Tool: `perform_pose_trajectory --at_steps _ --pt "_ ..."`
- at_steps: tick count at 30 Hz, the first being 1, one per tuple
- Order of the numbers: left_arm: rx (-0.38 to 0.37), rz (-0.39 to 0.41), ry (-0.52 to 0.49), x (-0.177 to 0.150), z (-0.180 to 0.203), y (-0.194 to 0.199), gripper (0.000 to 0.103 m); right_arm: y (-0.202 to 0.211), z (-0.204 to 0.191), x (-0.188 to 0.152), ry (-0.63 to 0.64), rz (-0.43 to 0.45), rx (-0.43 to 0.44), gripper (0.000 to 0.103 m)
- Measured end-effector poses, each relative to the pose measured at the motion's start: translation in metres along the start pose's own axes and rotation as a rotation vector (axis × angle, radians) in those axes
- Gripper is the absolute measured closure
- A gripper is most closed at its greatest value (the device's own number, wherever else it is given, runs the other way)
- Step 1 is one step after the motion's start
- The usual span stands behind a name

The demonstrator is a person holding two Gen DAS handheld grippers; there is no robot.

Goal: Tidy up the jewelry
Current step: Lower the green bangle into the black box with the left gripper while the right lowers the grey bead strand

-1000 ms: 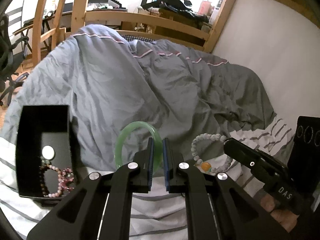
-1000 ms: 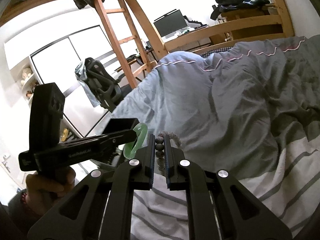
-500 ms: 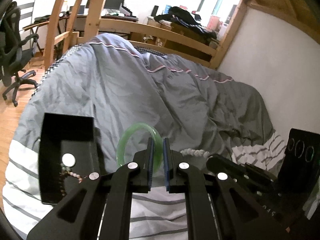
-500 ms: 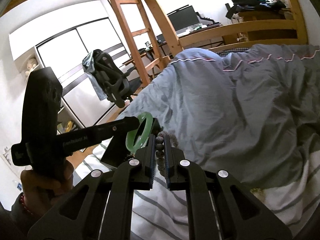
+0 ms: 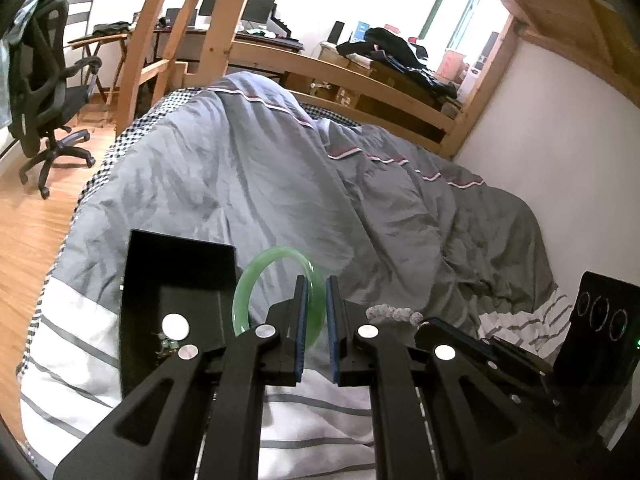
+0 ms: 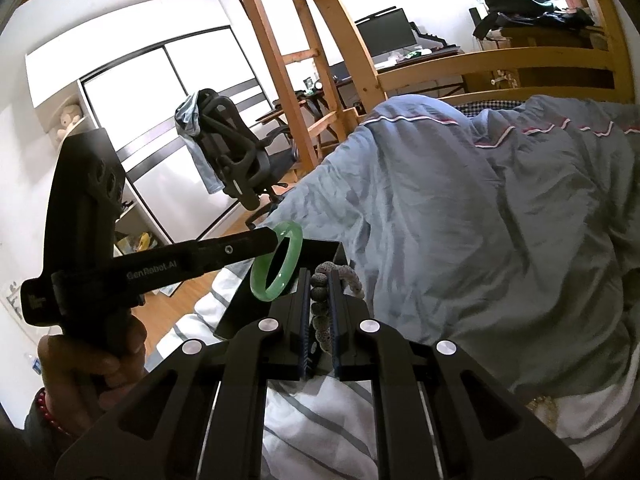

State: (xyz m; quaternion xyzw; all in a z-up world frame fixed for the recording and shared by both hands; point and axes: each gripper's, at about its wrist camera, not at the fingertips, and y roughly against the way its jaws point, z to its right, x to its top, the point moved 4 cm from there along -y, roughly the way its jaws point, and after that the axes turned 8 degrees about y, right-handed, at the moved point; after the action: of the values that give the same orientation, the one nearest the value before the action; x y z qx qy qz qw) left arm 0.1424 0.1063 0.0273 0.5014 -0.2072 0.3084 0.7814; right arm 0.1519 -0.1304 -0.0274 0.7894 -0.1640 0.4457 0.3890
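My left gripper [image 5: 314, 280] is shut on a green jade bangle [image 5: 256, 280], which stands upright as a ring above the bed. Just left of it lies an open black jewelry box [image 5: 176, 268] on the bedding, with a silver disc and some beads in its bottom. My right gripper [image 6: 318, 276] is shut on a grey-white bead bracelet [image 6: 340, 270], whose loop curls out to the right of the fingers. In the right wrist view the left gripper [image 6: 272, 242] holds the bangle [image 6: 280, 268] above the box [image 6: 320, 246]. The right gripper's tip [image 5: 428, 326] and its beads [image 5: 392, 313] show at right.
A rumpled grey duvet [image 5: 320, 184] covers the bed, with white striped sheet [image 5: 76, 320] near me. A wall [image 5: 560, 128] bounds the right side. Wooden bunk posts and ladder [image 6: 288, 60], an office chair [image 5: 44, 92] and a desk with monitors stand beyond. A yellowish bead string [image 6: 544, 404] lies on the sheet.
Both grippers have travelled left towards the black box, each still holding its piece. The box now sits closer to the bangle, and the bead bracelet hangs nearer the box's edge.
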Motion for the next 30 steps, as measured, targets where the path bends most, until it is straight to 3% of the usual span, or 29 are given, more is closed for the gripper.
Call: perform_pose_trajectory --at_steps 30 --pt "0.081 -0.025 0.209 0.014 -0.081 -0.011 0.094 -0.071 -0.039 -0.007 0.042 -0.081 0.069 0.094"
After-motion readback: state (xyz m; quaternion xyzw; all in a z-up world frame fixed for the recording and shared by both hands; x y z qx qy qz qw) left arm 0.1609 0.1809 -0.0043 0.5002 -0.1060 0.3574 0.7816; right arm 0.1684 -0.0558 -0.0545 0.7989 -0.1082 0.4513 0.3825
